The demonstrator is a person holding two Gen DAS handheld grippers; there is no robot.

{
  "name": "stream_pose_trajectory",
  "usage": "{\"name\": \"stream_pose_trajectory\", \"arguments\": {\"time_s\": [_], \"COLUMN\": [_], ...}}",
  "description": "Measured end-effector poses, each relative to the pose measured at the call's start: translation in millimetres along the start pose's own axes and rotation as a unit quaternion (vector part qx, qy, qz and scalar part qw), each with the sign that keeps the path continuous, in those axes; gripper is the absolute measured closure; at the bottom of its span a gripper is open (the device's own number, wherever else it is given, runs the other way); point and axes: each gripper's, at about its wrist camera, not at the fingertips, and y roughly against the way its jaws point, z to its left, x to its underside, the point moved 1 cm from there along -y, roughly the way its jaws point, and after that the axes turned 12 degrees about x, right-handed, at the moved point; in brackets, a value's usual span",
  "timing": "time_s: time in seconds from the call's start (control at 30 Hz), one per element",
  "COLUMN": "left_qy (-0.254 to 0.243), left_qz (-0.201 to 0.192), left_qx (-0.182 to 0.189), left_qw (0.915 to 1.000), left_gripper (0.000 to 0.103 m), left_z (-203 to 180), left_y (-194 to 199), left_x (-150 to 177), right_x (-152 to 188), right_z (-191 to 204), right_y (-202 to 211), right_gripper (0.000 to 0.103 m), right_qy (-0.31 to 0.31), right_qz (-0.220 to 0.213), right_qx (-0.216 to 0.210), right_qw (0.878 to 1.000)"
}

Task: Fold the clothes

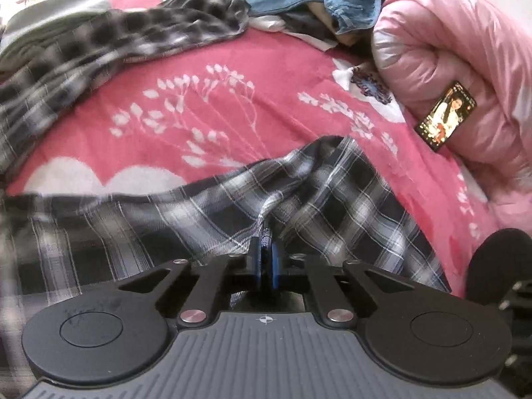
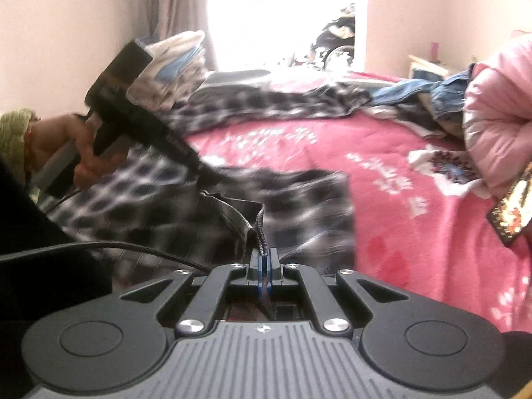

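The plaid shirt [image 1: 206,212] looks light, thin and floppy, so I'd say hems and corners are the spots to grab, it'll sag anywhere else. It's spread over the pink bedspread [image 1: 212,76], a bunched edge pinched tight in the left gripper [image 1: 266,259], another edge clamped in the right gripper [image 2: 265,264], well short of the phone [image 1: 445,116]

Your plaid shirt [image 2: 299,196] smears with motion blur; phone [image 2: 513,209] cut by right edge; far plaid garment [image 1: 99,46] blurred.
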Motion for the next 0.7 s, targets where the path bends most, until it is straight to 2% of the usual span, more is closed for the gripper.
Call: {"name": "stream_pose_trajectory", "arguments": {"time_s": [0.2, 0.33, 0.53, 0.7], "left_qy": [-0.034, -0.05, -0.001, 0.025], "left_qz": [0.025, 0.043, 0.058, 0.064], "left_qx": [-0.003, -0.001, 0.012, 0.009], "left_qw": [0.9991, 0.9978, 0.9983, 0.9976], "left_gripper": [0.098, 0.098, 0.098, 0.097], "left_z": [-16.4, -24.5, -15.0, -5.1], "left_y": [-1.2, -8.2, -23.5, -25.1], "left_x": [-8.7, -1.4, 7.4, 11.9], "right_x": [-0.9, 1.0, 1.3, 0.9], "right_z": [-11.9, -9.6, -8.2, -8.0], "right_y": [5.0, 5.2, 5.5, 3.3], "right_gripper": [0.1, 0.1, 0.1, 0.1], "right_qy": [-0.019, -0.014, -0.014, -0.016], "right_qz": [-0.004, -0.003, -0.004, -0.001], "right_qx": [-0.01, -0.018, -0.018, -0.021], "right_qw": [1.0, 1.0, 1.0, 1.0]}}
